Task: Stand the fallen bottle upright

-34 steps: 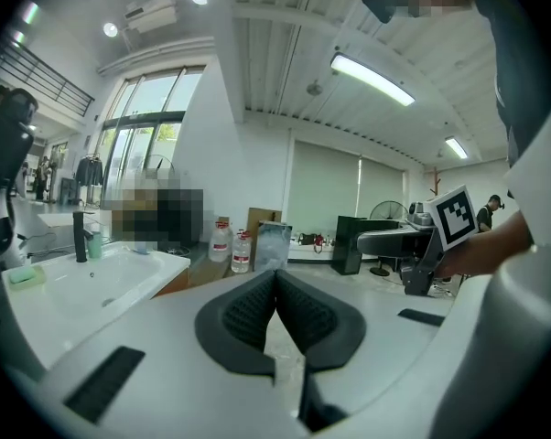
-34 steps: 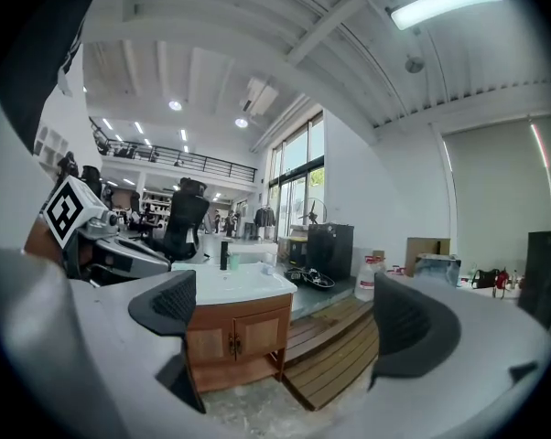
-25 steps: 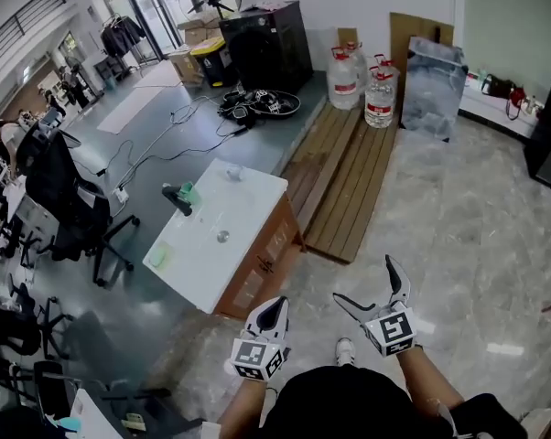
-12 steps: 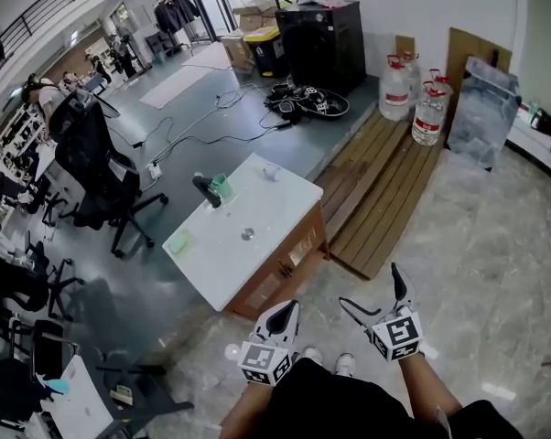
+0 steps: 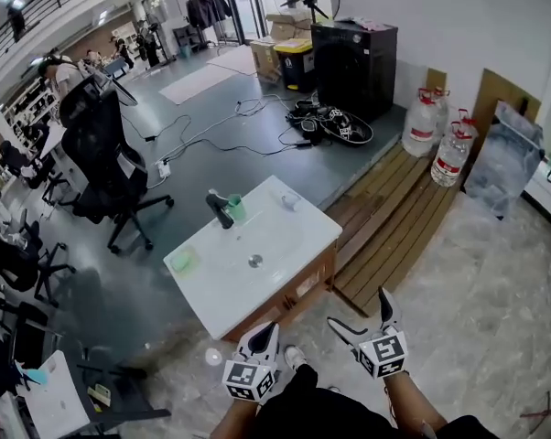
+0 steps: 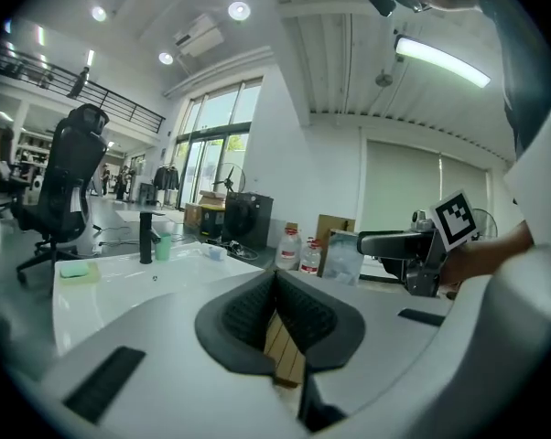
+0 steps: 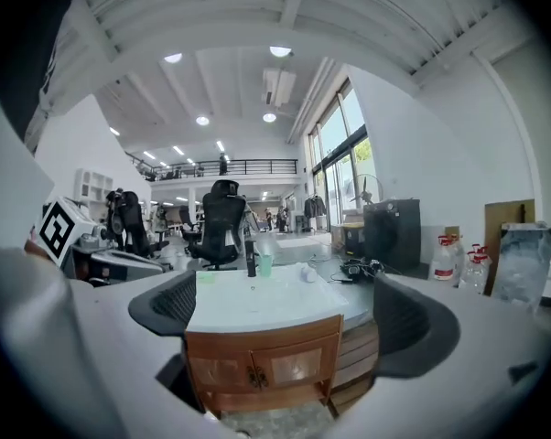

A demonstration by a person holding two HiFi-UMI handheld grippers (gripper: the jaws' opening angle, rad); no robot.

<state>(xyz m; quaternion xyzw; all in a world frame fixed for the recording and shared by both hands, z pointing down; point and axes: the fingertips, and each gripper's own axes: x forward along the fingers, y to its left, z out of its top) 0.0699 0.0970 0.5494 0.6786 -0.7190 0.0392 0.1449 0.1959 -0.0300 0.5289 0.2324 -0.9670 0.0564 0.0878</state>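
Left tongs (image 5: 272, 327) pressed together, empty; right tongs (image 5: 356, 306) spread wide, empty. The small pale bottle (image 5: 290, 200) on the far desk (image 5: 216, 295) is barely discernible.

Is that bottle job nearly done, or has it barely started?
Barely started. Nothing looks done: the small bottle appears to lie on the sink top, untouched. In hand: nothing; left tongs shut, right tongs open, both empty and short of the sink. Left: reach it, grip it, stand it up.
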